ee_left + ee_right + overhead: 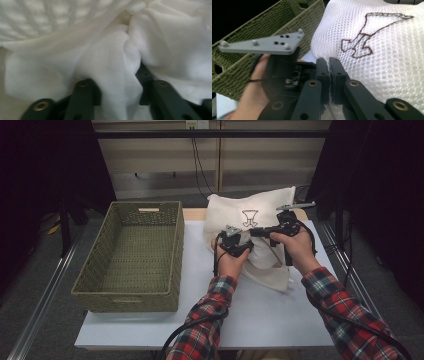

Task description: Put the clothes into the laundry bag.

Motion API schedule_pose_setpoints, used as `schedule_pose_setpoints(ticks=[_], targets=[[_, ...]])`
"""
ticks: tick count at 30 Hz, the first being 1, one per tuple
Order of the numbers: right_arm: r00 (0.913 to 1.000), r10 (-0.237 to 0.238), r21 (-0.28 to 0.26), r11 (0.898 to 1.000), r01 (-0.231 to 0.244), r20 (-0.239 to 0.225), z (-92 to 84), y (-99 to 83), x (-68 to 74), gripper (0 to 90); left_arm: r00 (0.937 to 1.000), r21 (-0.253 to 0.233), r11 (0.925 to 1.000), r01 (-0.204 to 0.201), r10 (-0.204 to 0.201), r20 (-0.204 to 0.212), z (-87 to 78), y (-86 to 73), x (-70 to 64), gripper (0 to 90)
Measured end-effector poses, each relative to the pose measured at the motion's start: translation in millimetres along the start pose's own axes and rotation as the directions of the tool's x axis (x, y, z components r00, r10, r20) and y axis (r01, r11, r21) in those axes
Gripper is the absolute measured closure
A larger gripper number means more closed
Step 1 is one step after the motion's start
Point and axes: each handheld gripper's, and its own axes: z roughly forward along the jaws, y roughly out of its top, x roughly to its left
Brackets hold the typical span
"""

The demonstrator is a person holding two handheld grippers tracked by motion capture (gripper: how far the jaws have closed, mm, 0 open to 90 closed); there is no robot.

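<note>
Bag [382,50] beside the right gripper [329,65] — white mesh cloth, matt, brown stitching. Basket [132,252] left of the grippers — rough green wicker. Jaws — matt dark plastic.

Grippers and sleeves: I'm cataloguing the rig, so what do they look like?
Both sleeves are red, dark and white plaid flannel. The left gripper and right gripper are black, each with two dark jaws set with brass-coloured rivets. A grey three-cornered plate with small studs tops the left one. A black cable trails from it.

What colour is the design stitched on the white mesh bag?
Dark brown, an outline figure on the mesh bag; clearest in the right gripper view.
</note>
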Motion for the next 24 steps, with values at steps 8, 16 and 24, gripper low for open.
schedule_pose_setpoints(ticks=[8,16,24], targets=[[1.0000,-0.005,0.024,1.000,0.005,-0.006,8.7,-6.3,-0.1,87.4,0.9998,0.058,0.9981,-0.021,0.021,-0.001,-27.1,-1.0,8.5,31.6],[1.0000,-0.009,0.028,1.000,0.009,-0.001,9.4,-6.1,2.3,87.3,0.9918,0.072,0.9901,-0.121,0.123,-0.033,-50.9,15.3,13.9,26.0],[0.9996,-0.027,0.027,0.999,0.027,0.005,7.6,2.5,8.9,87.2,0.9761,0.058,0.9797,-0.192,0.197,-0.092,-67.4,38.9,18.3,24.3]])
